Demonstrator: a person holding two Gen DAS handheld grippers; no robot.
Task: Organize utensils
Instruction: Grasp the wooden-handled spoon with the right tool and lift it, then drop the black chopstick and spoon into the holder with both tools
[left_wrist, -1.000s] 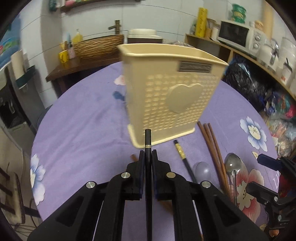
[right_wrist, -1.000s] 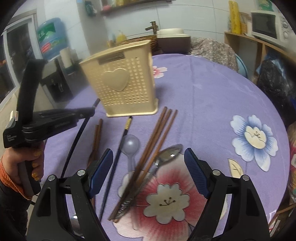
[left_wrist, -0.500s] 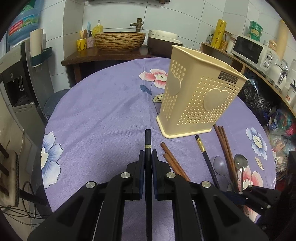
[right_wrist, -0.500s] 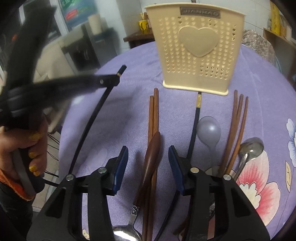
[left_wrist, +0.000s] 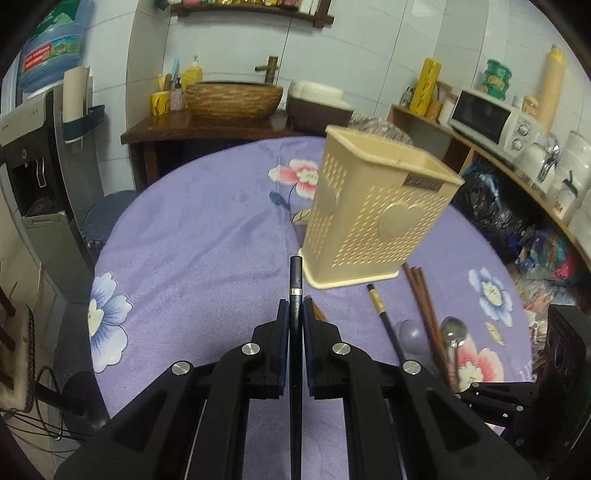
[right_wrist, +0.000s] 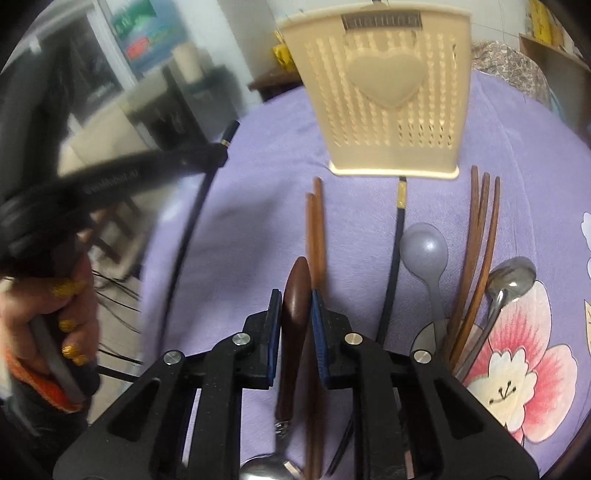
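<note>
- Gripping a black chopstick (left_wrist: 295, 291), the left claw (left_wrist: 294, 325) has its pads pressed flat on the stick from both sides; the stick runs straight forward between the fingers and its gold-banded end sticks out past the tips, aimed at the lower left corner of the cream utensil holder (left_wrist: 376, 214).
- From the right wrist view that same chopstick (right_wrist: 192, 221) hangs in the air over the left part of the worktop (right_wrist: 258, 206), end up and tilted toward the holder (right_wrist: 388, 85).
- The right claw (right_wrist: 297, 325) is nearly closed around the brown wooden handle (right_wrist: 295, 295) of a spoon; both blue pads sit at the handle's sides, though whether they press it cannot be told. The handle's long axis points away toward the holder, and the metal bowl lies back under the claw body.
- Two brown chopsticks (right_wrist: 316, 229) lie just beside that handle, parallel to it, ends toward the holder.
- Right of them lie a second black chopstick (right_wrist: 397, 236), a grey plastic spoon (right_wrist: 424, 251), three brown chopsticks (right_wrist: 480, 229) and a steel spoon (right_wrist: 509, 280), all lengthwise toward the holder.
- The holder stands upright on the purple cloth with its open top up; bare cloth (left_wrist: 192, 240) spreads to its left, out to the worktop's round edge.
</note>
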